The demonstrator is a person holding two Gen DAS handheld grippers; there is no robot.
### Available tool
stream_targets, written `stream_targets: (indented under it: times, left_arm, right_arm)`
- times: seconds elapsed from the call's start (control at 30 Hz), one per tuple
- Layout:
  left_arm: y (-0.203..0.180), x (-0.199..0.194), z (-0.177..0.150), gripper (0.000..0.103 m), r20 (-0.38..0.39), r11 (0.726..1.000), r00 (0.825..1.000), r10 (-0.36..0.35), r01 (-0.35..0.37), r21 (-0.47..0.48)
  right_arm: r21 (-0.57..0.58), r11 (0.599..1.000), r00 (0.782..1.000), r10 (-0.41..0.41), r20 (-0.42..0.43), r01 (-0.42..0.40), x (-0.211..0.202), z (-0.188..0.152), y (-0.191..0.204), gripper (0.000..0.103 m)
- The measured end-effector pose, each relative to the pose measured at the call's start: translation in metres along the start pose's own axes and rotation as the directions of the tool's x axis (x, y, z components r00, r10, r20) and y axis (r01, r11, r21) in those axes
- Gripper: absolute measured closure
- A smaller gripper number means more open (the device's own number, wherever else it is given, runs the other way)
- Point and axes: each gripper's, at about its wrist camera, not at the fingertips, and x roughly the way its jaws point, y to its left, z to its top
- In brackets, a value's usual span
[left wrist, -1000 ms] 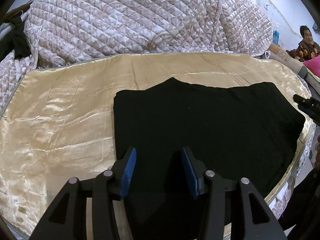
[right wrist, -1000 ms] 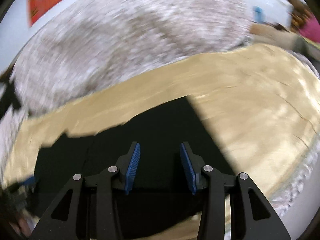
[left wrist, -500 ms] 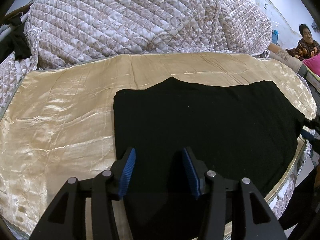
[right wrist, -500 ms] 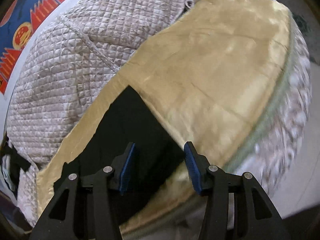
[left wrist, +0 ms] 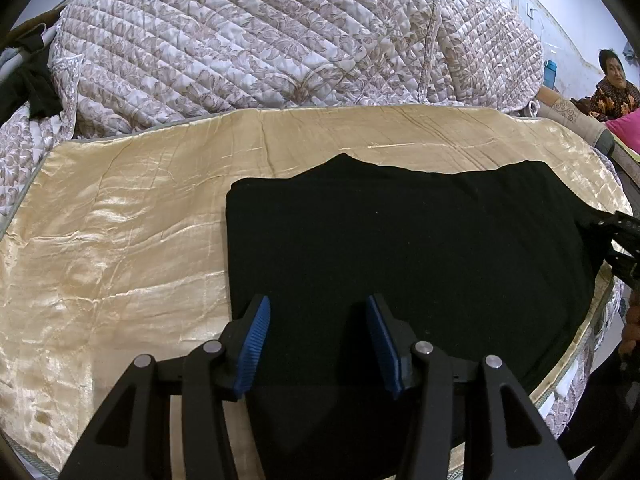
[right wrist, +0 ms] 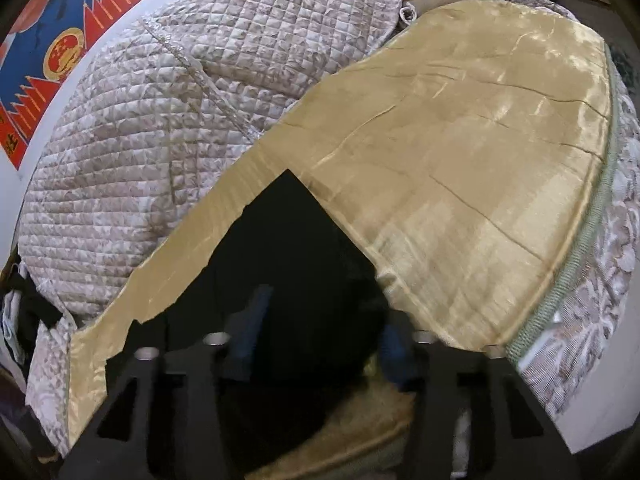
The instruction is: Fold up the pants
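Swung down to the right-hand corner of the black pants (left wrist: 400, 248) lying flat on the gold bedspread (left wrist: 120, 240), right gripper (right wrist: 320, 332) jaws wide; soft, limp cloth, best pinched at corners.

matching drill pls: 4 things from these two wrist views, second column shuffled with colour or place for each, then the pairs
Things:
1. pants
2. satin sheet
3. quilt
4. poster

Descriptions:
A. red and blue, on the wall
B. black, lying flat
C. gold, spread under the garment
D. floral pattern, heaped behind the sheet

Pairs: 1-B, 2-C, 3-D, 4-A
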Motion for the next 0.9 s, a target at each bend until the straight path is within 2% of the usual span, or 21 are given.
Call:
stream_targets:
  times: [0.13,0.17,0.27,0.4,0.53,0.67,0.83,0.9]
  left_arm:
    - [0.001,0.000,0.000,0.049,-0.001,1.000,1.000,-0.003,0.003,-0.003]
    - [0.001,-0.001,0.000,0.049,-0.003,1.000,1.000,-0.006,0.006,-0.005]
    - [0.005,-0.005,0.002,0.049,-0.007,1.000,1.000,-0.013,0.013,-0.014]
    - [0.027,-0.012,0.007,0.049,0.005,0.997,1.000,0.000,0.001,-0.081]
    - [0.052,-0.016,0.010,0.049,0.012,0.990,0.999,0.044,-0.042,-0.138]
    - [0.076,-0.020,0.012,0.049,0.018,0.976,0.997,0.071,-0.066,-0.206]
    - [0.097,-0.029,0.012,0.049,0.032,0.960,0.994,0.102,-0.090,-0.266]
    - [0.105,-0.032,0.011,0.049,0.034,0.952,0.993,0.111,-0.097,-0.291]
  right_arm:
    - [-0.011,1.000,1.000,-0.009,-0.030,0.008,0.013,0.005,0.001,0.069]
    - [-0.020,1.000,0.999,-0.005,-0.032,0.004,0.014,0.008,0.004,0.077]
    - [-0.031,0.999,0.999,0.023,-0.035,-0.024,0.012,0.013,0.013,0.082]
    - [-0.096,0.990,0.995,0.101,-0.013,-0.102,-0.004,0.021,0.042,0.084]
    - [-0.155,0.971,0.983,0.181,-0.027,-0.183,-0.014,0.026,0.080,0.084]
    - [-0.250,0.929,0.962,0.265,-0.067,-0.274,-0.024,0.015,0.132,0.084]
    - [-0.369,0.852,0.928,0.330,-0.173,-0.371,-0.022,-0.019,0.194,0.084]
    - [-0.399,0.818,0.908,0.343,-0.240,-0.414,-0.016,-0.040,0.215,0.084]
